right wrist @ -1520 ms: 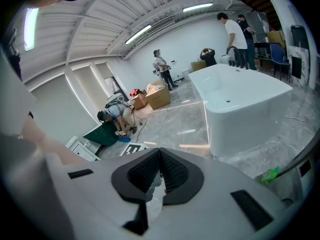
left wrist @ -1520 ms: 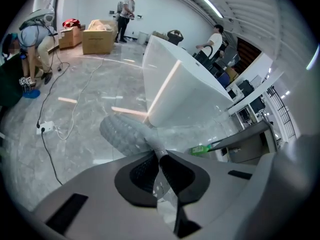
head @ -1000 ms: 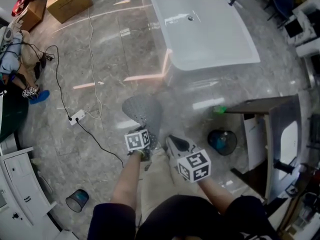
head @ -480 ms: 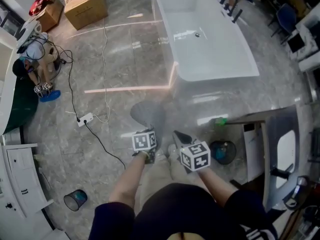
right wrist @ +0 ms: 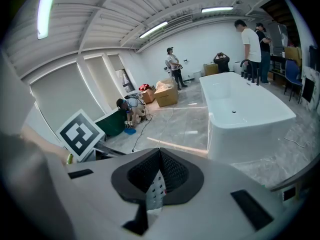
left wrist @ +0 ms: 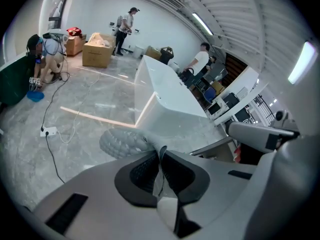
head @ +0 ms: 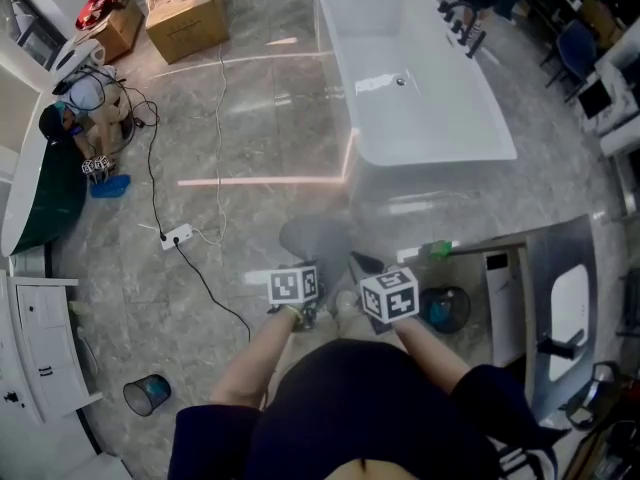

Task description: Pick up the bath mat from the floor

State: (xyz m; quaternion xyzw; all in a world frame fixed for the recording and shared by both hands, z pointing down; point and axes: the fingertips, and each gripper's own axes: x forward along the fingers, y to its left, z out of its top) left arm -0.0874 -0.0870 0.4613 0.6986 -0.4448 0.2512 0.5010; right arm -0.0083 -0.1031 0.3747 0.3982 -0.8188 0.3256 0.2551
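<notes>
**A:** Where is the mat (head: 316,236)?

**B:** It hangs from both grippers, close in front of the person, over the floor (head: 250,138) a little short of the tub (head: 420,78). It is grey and bumpy. In the left gripper view it bulges out past the jaws.

**A:** So both have hold of it?

**B:** The left gripper (left wrist: 160,168) does, plainly. Its jaws stand narrow, nearly together, with a fold of the mat pinched between the pads. The right gripper (right wrist: 159,178) looks the same: narrow jaws clamped on a pale dotted strip. I take that strip for the mat's edge, though too little of it shows to be sure.

**A:** How far along, then?

**B:** The grab is done, and I judge the lift well under way. In the head view the two grippers sit side by side near the body, and the mat droops ahead of them rather than lying flat.

**A:** And what is left?

**B:** Getting the low end clear, if it isn't already. From above I cannot tell whether it touches the floor. After that, only keeping both grips firm while it comes up
</notes>
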